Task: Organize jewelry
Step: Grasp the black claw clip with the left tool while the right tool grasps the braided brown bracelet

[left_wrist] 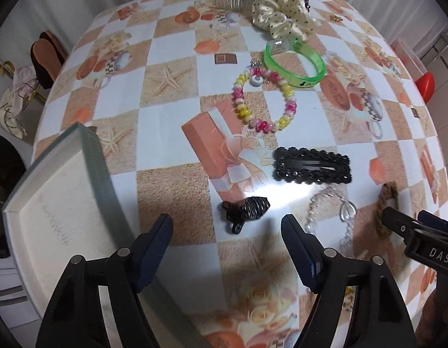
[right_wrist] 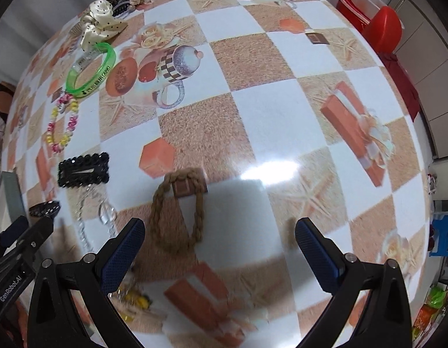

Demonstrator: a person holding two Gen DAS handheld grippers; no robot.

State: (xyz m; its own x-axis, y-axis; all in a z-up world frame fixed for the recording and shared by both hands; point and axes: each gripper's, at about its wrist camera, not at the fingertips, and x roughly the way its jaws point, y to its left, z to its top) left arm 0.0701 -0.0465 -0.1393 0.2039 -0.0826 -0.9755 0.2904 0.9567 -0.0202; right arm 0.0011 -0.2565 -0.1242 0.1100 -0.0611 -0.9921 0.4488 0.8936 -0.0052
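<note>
Where the open box [left_wrist: 54,191] rises at the table's left edge, the left gripper [left_wrist: 227,229] hangs with jaws spread, empty, over a black claw clip [left_wrist: 247,208]. Rightward, the right gripper [right_wrist: 219,232] stands spread beside a brown braided loop [right_wrist: 177,211], bare tablecloth [right_wrist: 282,110] beyond.

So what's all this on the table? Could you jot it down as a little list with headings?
surface: checkered tablecloth
box: open white box, at the table's left edge
lying loose: black claw clip, black snap clip, bead bracelet, green bangle, brown braided loop
left gripper: open above the claw clip
right gripper: open, empty
</note>
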